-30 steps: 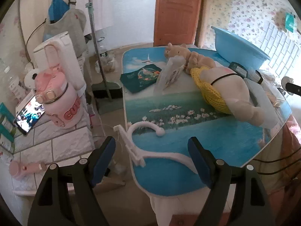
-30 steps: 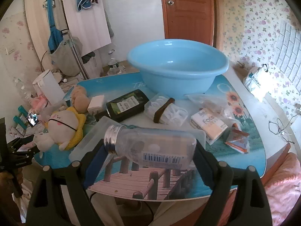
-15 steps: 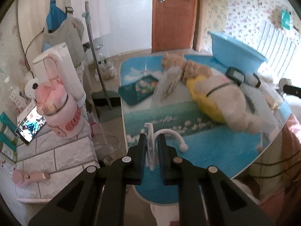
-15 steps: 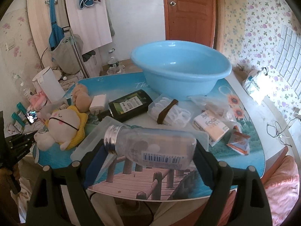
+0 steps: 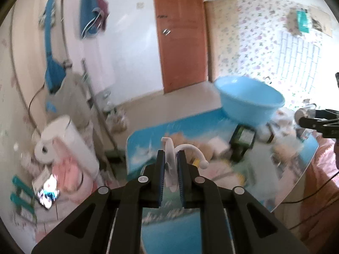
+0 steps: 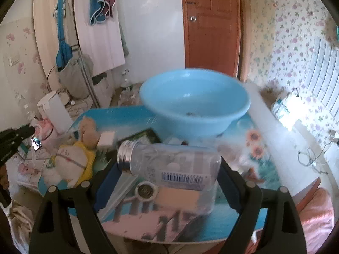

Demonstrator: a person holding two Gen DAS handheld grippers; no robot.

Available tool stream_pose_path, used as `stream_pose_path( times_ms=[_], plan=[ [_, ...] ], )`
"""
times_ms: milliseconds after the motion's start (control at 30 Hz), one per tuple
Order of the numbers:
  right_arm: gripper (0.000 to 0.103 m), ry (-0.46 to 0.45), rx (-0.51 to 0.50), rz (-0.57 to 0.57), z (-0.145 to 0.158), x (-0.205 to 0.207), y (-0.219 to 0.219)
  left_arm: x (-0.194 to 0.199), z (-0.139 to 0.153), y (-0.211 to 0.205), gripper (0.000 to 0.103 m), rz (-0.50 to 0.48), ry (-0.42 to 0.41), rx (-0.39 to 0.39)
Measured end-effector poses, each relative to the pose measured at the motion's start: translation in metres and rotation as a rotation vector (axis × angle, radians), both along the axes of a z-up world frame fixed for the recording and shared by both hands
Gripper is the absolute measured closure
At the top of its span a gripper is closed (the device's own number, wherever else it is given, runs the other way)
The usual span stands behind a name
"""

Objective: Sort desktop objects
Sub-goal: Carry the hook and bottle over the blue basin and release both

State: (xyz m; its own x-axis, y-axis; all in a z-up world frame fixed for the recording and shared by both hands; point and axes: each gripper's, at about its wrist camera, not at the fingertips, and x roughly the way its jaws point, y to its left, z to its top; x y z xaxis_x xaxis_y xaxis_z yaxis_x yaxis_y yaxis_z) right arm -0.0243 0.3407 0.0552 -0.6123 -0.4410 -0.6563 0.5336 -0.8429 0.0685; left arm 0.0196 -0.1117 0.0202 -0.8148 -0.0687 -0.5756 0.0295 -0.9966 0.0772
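Observation:
My left gripper [image 5: 170, 154] is shut on a white plastic hook [image 5: 169, 165], held upright in the air above the near end of the blue picture-top table [image 5: 137, 148]. Its curved arm [image 5: 197, 151] sticks out to the right of the pads. My right gripper [image 6: 167, 169] is shut on a clear plastic bottle [image 6: 175, 165] with a silver cap, lying crosswise between the fingers over the table [image 6: 211, 228]. A light blue basin [image 6: 195, 105] stands just beyond the bottle and looks nearly empty. The left view shows that basin [image 5: 250, 101] at the far right.
A cream and yellow plush toy [image 6: 70, 163], a brown plush, a black packet [image 5: 243, 139] and a clear flat box [image 6: 118, 192] lie on the table. A white kettle [image 5: 63, 144], a pink cup and a lit phone [image 5: 47, 192] sit on the tiled ledge at left.
The left jaws closed on the white hook and lifted it off the table's near edge. The right gripper rose a little with the bottle.

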Motion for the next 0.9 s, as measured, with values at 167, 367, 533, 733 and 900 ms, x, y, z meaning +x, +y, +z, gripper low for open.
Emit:
stream_pose_path(
  times_ms=[167,367,533,733,900],
  plan=[
    [0.016,0.053,-0.007,-0.021,0.018,-0.027,0.011,-0.033,0.029,0.034,0.093,-0.063,0.062,-0.006],
    [0.016,0.044,-0.011,-0.009,0.021,-0.068,0.013,-0.093,0.037,0.096,0.093,-0.199,0.045,0.009],
    [0.016,0.015,-0.02,0.032,0.014,-0.1,0.018,-0.139,0.03,0.142,0.093,-0.265,0.003,0.013],
    [0.016,0.015,0.003,0.151,0.009,-0.131,0.013,-0.19,0.011,0.176,0.093,-0.275,-0.052,0.032],
    [0.015,0.026,0.041,0.257,0.003,-0.149,0.002,-0.218,-0.009,0.19,0.092,-0.244,-0.096,0.039]
  ],
)
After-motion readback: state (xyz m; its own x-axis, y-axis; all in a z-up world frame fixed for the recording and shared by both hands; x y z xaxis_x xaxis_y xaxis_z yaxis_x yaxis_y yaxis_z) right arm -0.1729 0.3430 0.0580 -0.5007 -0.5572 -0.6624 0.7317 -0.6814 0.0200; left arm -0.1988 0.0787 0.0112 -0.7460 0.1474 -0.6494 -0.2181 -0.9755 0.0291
